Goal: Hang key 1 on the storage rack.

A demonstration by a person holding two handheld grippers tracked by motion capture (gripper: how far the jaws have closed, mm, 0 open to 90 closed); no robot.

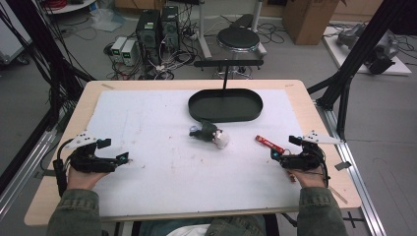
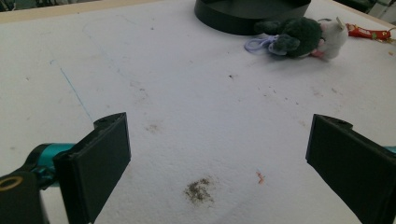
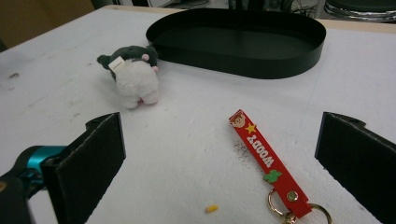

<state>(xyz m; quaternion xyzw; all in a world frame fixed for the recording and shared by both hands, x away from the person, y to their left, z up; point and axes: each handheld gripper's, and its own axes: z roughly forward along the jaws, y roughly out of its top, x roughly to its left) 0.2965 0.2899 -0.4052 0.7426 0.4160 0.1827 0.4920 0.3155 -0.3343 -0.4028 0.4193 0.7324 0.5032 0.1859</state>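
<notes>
A black oval tray (image 1: 225, 119) stands at the middle back of the white mat. In front of it lies a small dark green and white plush toy (image 1: 210, 133) with a lilac loop. A red strap keychain (image 1: 269, 143) lies to its right. My left gripper (image 1: 125, 158) rests at the left of the mat, open, with bare mat between its jaws (image 2: 217, 163); the plush (image 2: 303, 37) is far ahead of it. My right gripper (image 1: 275, 155) is open just short of the red strap (image 3: 266, 161), which lies on the mat ahead of its jaws (image 3: 219, 163) and touches neither. The plush (image 3: 133, 79) and tray (image 3: 243, 60) lie beyond.
A black T-shaped stand (image 1: 227, 64) rises behind the tray. The wooden table edge (image 1: 192, 214) frames the mat. Beyond the table are a stool (image 1: 238, 39), computer cases (image 1: 157, 27) and cables on the floor. Black frame posts (image 1: 354, 54) flank the right side.
</notes>
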